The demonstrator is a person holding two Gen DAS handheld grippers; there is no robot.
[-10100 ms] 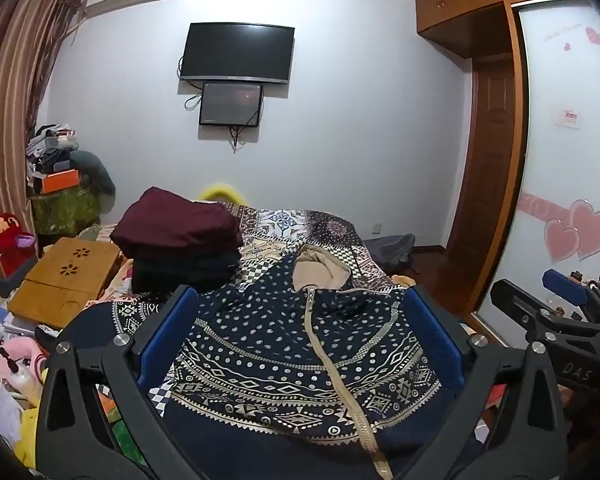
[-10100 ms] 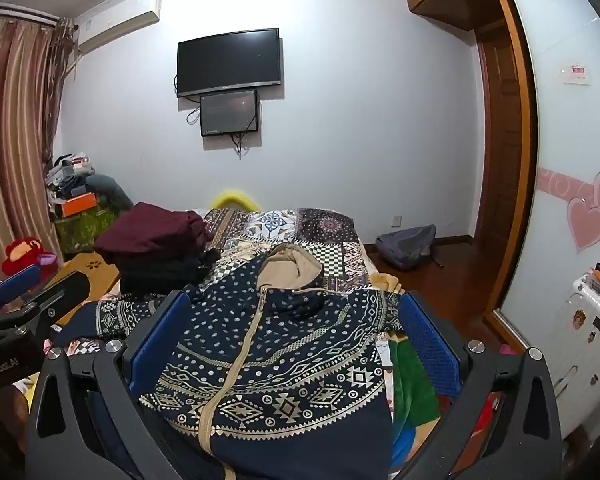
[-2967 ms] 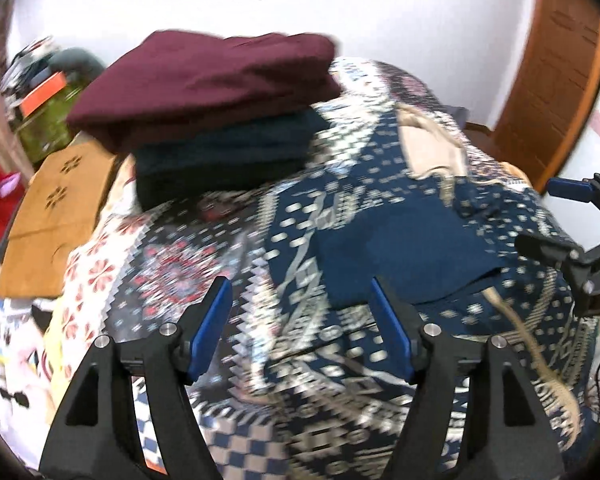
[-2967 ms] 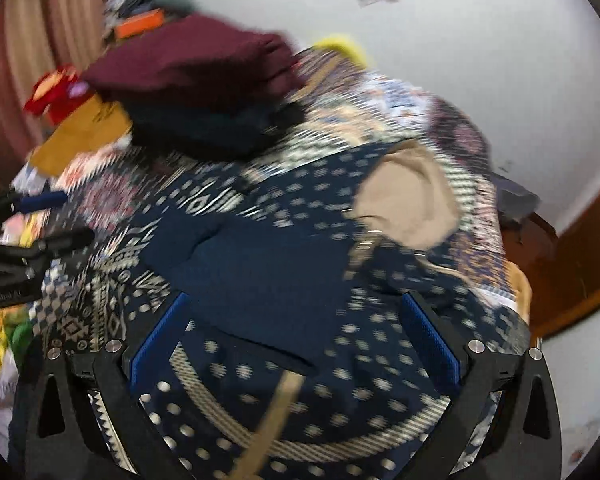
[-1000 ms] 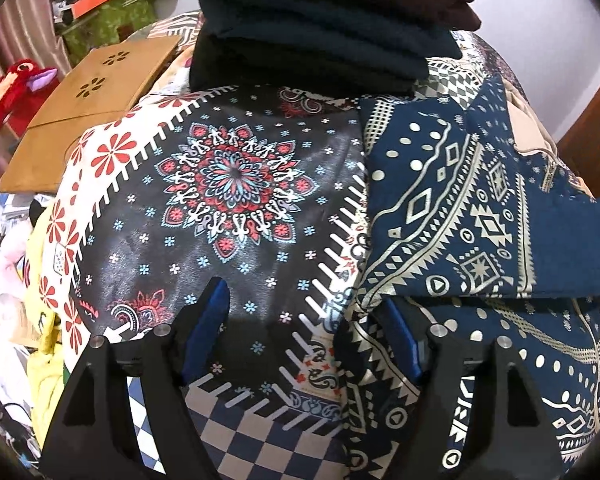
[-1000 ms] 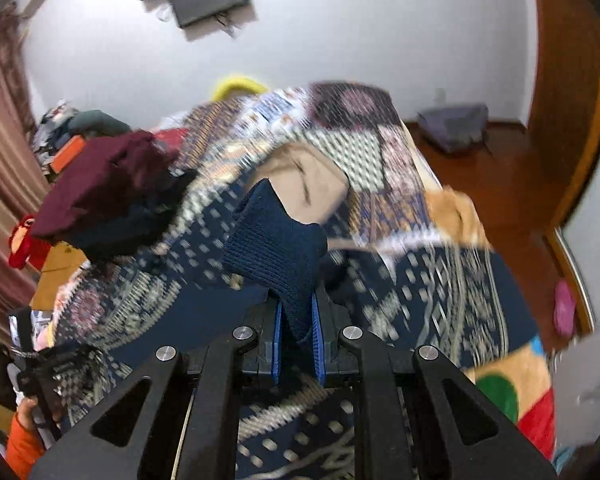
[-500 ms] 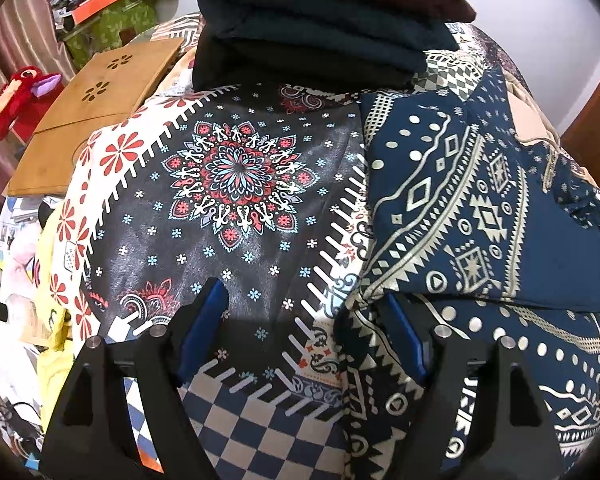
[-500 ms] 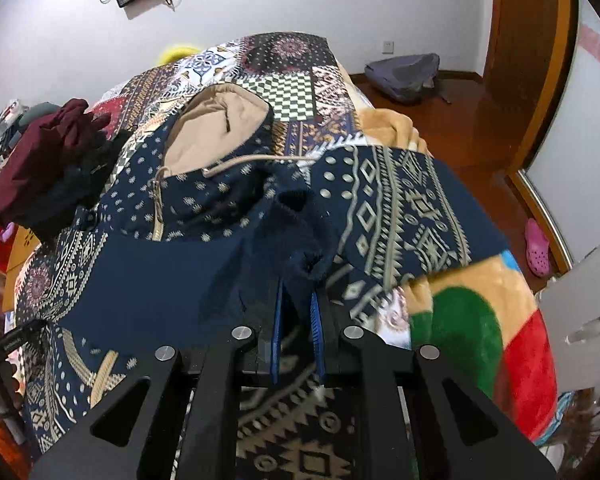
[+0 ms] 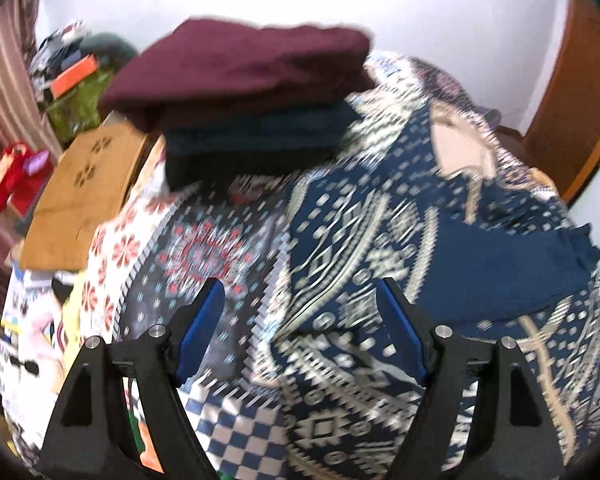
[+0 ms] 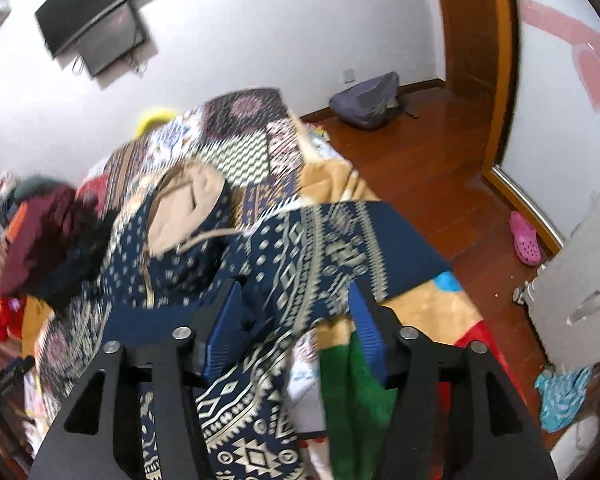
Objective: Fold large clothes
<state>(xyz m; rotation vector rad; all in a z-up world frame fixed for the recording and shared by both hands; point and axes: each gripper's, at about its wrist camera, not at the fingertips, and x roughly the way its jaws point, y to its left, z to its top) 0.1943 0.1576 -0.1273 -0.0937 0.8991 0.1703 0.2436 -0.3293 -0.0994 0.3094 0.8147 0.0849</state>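
A navy patterned hooded jacket lies spread on the bed, with a beige-lined hood at the far end. One sleeve, with a plain navy cuff, is folded across its chest. My left gripper is open and empty above the jacket's left edge. My right gripper is open over the jacket's other sleeve, which lies out toward the bed's right edge.
A stack of folded clothes, maroon on top, sits on the bed behind the jacket. A wooden lap desk and clutter stand to the left. A backpack and a pink slipper lie on the wood floor.
My right gripper has opened and let go of the navy cuff, then swung right over the other sleeve. My left gripper has lifted and pulled back a little.
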